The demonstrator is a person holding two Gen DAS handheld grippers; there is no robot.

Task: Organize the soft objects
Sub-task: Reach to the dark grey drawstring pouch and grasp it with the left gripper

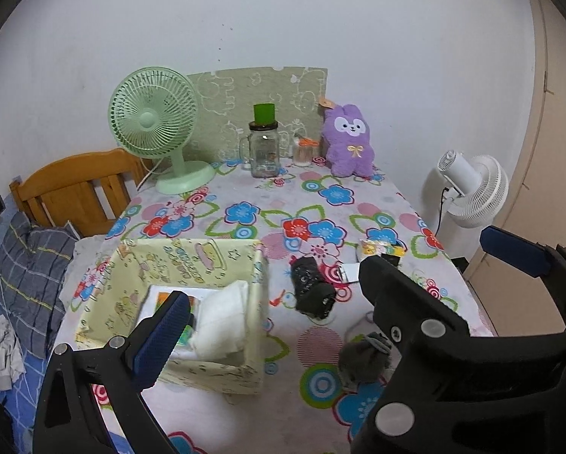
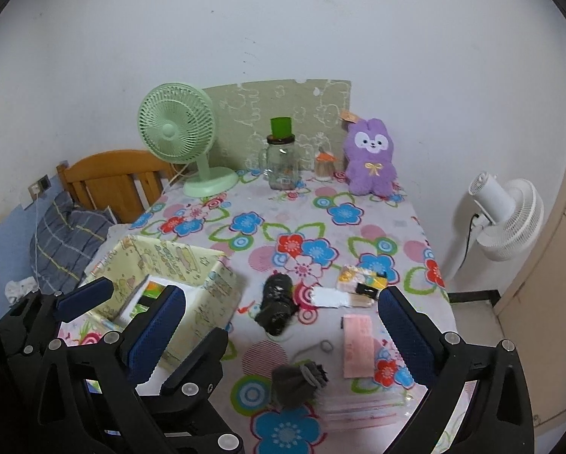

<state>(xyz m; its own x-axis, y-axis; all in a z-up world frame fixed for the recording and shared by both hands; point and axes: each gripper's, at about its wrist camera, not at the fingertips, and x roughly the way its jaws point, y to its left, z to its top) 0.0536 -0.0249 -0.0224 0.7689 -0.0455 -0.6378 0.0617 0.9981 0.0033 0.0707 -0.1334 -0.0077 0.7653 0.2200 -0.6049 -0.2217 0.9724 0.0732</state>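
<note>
Our right gripper hangs spread wide above the grey sock; our left gripper gapes beside the fabric box, black sock between.

white cloth in box, black roll beside

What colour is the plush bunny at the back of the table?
Purple plush bunny with a white face; clearest in the right wrist view.
</note>
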